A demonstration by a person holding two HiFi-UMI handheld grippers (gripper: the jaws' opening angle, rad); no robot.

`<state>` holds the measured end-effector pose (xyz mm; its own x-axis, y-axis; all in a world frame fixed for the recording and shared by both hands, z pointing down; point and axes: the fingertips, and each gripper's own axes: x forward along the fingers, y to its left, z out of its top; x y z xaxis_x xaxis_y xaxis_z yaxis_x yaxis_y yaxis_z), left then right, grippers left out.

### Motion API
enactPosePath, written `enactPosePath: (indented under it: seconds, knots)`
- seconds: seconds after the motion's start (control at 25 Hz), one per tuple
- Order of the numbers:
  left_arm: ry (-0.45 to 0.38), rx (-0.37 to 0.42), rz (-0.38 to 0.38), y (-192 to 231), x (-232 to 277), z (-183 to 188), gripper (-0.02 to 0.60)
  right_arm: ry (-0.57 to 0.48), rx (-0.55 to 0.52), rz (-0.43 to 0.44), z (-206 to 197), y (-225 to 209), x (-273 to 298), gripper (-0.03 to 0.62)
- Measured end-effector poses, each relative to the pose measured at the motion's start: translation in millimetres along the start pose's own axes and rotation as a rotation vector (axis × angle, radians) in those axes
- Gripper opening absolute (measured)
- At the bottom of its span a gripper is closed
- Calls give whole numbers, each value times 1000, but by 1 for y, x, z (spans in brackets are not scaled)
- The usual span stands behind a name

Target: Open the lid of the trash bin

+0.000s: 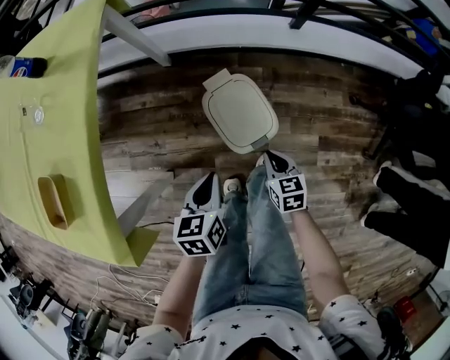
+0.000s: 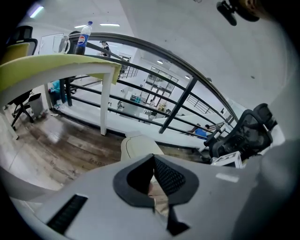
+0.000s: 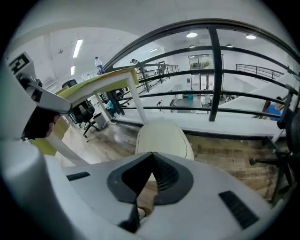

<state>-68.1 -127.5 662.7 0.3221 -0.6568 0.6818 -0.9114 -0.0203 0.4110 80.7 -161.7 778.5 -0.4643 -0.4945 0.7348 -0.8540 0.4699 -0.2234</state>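
Bin (image 1: 239,112): on the wood floor (image 1: 330,105), ahead of the person's knees, near the far railing (image 1: 330,10). Cream lid down, flat on the bin.
Bin, left gripper view: its top (image 2: 138,145) shows just past the jaw tips, slightly left.
Bin, right gripper view: lid (image 3: 164,136) straight beyond the jaw tips.
Left gripper (image 1: 208,177): held over the left knee, tip pointing far, well short of the bin. Jaws clenched tip to tip, nothing between them.
Right gripper (image 1: 275,158): over the right knee, tip just beside the lid's near edge; cannot tell whether it touches. Jaws clenched, nothing between them.
Legs: jeans (image 1: 260,239); a shoe (image 1: 232,186) shows on the floor between the two grippers.
Table (image 1: 63,119): left, under a yellow-green cloth; white leg toward the bin.
On the table: bottle (image 1: 24,67) lying at the far end, small wooden tray (image 1: 55,200) nearer.
Chair (image 1: 415,105): black, far right, well apart from the bin.
Cables (image 1: 119,281): on the floor, near left.
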Motion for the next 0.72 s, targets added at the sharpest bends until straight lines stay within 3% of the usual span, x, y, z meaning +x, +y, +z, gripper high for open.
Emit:
enactPosePath:
  seconds: [0.72]
  knots:
    - [35,-48,23,30,27,-30,11,133,-27,-12,-57,-23,74,-6]
